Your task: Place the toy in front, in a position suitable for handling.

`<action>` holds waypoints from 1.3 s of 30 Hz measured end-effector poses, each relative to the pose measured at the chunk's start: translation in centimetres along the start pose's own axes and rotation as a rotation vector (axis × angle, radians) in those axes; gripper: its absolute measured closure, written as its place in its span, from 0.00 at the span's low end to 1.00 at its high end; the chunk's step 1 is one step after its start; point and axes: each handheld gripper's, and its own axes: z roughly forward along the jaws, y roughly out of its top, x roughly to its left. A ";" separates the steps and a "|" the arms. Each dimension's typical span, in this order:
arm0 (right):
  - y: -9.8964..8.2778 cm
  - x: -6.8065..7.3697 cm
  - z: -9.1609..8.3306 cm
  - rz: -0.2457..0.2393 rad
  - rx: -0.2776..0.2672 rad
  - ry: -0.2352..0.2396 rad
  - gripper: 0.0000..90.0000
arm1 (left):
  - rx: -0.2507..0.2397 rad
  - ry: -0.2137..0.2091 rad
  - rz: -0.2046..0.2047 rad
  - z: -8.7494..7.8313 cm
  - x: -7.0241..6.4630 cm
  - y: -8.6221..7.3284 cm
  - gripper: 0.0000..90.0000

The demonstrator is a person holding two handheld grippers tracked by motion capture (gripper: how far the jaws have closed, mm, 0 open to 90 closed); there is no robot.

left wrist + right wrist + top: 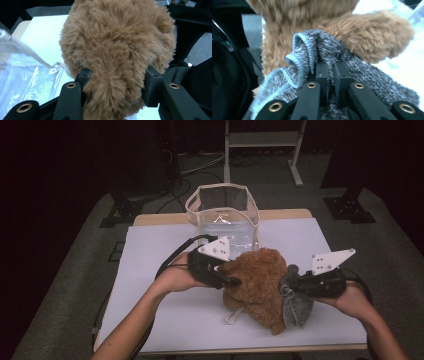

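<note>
A brown plush toy (257, 280) sits in the middle of the white table cover (160, 320), with a grey knit cloth (297, 307) wrapped on its right side. My left gripper (232, 281) comes in from the left and is shut on the toy. In the left gripper view the brown fur (117, 37) bulges between the two black jaws of that gripper (117, 80). From the right, my right gripper (292, 282) pinches the grey cloth. The right gripper view shows that gripper (331, 67) with its jaws nearly together on a fold of the knit (307, 47), the toy (287, 15) behind it.
A clear plastic bag with beige trim (220, 210) stands open at the back of the table, just behind the toy, and its see-through wall (22, 75) lies at the left in the left gripper view. A white metal stand (262, 140) is on the floor beyond.
</note>
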 end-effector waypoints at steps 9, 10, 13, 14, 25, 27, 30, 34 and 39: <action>2.5 0.3 -2.3 -0.057 -0.023 0.004 0.92 | -0.001 -0.007 0.036 0.7 -0.4 1.5 0.58; 2.2 0.3 -2.3 -0.048 -0.015 0.007 0.92 | -0.005 -0.010 0.036 0.8 -0.4 1.5 0.58; 1.7 0.3 -3.1 -0.037 -0.022 0.005 0.92 | -0.013 -0.015 0.033 1.1 -0.5 1.7 0.57; 1.7 0.3 -3.4 -0.037 -0.030 0.000 0.92 | -0.013 -0.018 0.035 1.2 -0.5 1.8 0.57; 7.8 1.9 -8.1 -0.163 -0.093 -0.039 0.92 | -0.003 -0.035 0.064 2.9 -0.3 4.1 0.56; 8.2 1.8 -7.7 -0.170 -0.082 -0.038 0.92 | 0.001 -0.031 0.062 3.0 -0.2 4.2 0.56; 6.8 0.8 -6.8 -0.122 -0.089 -0.023 0.92 | 0.002 -0.030 0.046 2.9 0.0 3.9 0.56; 3.9 0.1 -5.7 -0.054 -0.072 -0.018 0.92 | -0.008 -0.034 0.023 2.4 0.4 3.2 0.56; 3.0 -0.1 -5.0 -0.025 -0.042 -0.025 0.92 | -0.035 -0.009 0.004 2.1 0.6 3.2 0.59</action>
